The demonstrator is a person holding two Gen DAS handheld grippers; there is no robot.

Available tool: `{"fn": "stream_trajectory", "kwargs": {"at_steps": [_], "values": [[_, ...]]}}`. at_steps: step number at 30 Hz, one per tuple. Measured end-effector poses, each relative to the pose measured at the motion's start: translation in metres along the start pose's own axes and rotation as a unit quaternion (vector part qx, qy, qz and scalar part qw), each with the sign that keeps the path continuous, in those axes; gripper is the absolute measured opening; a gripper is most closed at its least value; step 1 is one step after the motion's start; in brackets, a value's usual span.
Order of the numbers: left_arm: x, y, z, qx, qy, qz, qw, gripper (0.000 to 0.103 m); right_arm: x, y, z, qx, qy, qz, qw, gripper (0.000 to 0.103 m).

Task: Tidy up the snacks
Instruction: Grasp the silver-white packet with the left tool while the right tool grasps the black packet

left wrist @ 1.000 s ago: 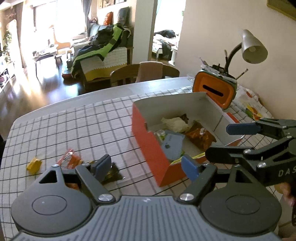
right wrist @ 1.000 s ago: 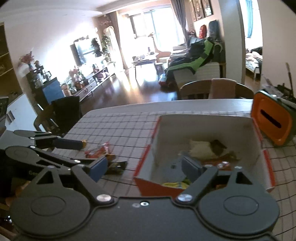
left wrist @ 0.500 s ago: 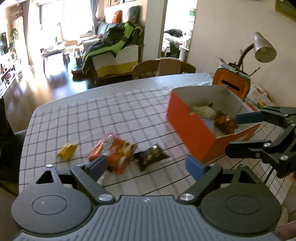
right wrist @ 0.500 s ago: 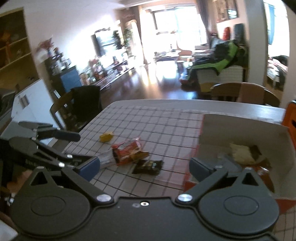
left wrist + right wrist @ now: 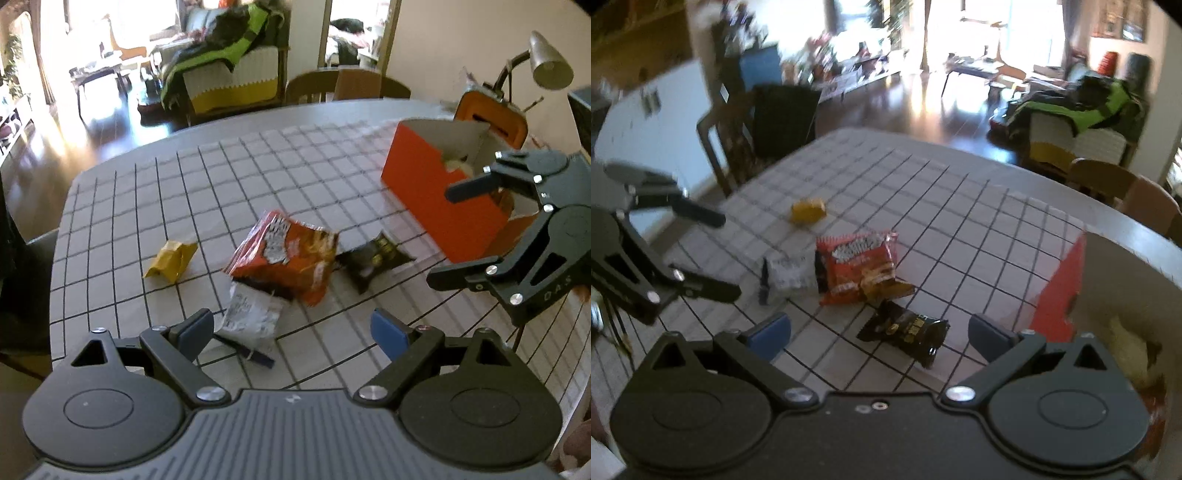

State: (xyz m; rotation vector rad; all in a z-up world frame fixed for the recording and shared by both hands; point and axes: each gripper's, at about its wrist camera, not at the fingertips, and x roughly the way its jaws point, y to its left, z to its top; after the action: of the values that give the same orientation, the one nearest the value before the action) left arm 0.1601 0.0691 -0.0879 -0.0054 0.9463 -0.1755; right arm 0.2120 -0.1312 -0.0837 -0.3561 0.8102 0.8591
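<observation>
Four snacks lie loose on the checked cloth (image 5: 155, 206), and the box (image 5: 436, 192) at the upper right of the left wrist view already holds some packets, so these four seem to be what is left to put away. They lie close together in the middle of that view: the red bag (image 5: 284, 258) is at the centre, the white packet (image 5: 251, 317) touches its lower edge, the black packet (image 5: 373, 258) is just to its right, and the yellow packet (image 5: 171, 258) lies apart on the left.

The left gripper (image 5: 295, 330) is at the bottom of its frame and tilts down toward the cloth. Its fingers are wide apart and hold nothing; the white packet is just in front of the left finger, so I judge this one is the next to be taken.

The right gripper (image 5: 881, 330) also tilts down from the box side. Its fingers are fully spread and empty, and the black packet (image 5: 905, 330) lies in front of the gap between them, not touched. In the right wrist view the box (image 5: 1063, 284) is at the right edge, near enough for a short carry.
</observation>
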Motion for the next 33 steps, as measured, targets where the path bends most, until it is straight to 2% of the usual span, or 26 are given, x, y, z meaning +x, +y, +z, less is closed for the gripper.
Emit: {"fn": "stream_trajectory", "kwargs": {"at_steps": [6, 12, 21, 26, 28, 33], "values": [[0.037, 0.020, 0.004, -0.019, 0.065, -0.037, 0.9970, 0.092, 0.036, 0.005, 0.014, -0.063, 0.042, 0.001, 0.997, 0.097], [0.068, 0.036, 0.009, -0.032, 0.094, -0.036, 0.9944, 0.092, 0.072, 0.005, 0.023, -0.122, 0.104, 0.016, 0.987, 0.092], [0.095, 0.040, 0.015, -0.031, 0.118, -0.035, 0.9919, 0.092, 0.113, -0.001, 0.022, -0.144, 0.178, 0.005, 0.973, 0.083], [0.100, 0.040, 0.014, -0.026, 0.121, -0.028, 0.9920, 0.092, 0.117, -0.003, 0.017, -0.143, 0.191, 0.006, 0.971, 0.075], [0.101, 0.040, 0.014, -0.025, 0.119, -0.026, 0.9923, 0.087, 0.116, -0.003, 0.014, -0.137, 0.190, 0.007, 0.972, 0.063], [0.101, 0.036, 0.013, -0.013, 0.113, -0.010, 0.9935, 0.074, 0.112, 0.003, 0.009, -0.129, 0.184, 0.010, 0.974, 0.052]]}}
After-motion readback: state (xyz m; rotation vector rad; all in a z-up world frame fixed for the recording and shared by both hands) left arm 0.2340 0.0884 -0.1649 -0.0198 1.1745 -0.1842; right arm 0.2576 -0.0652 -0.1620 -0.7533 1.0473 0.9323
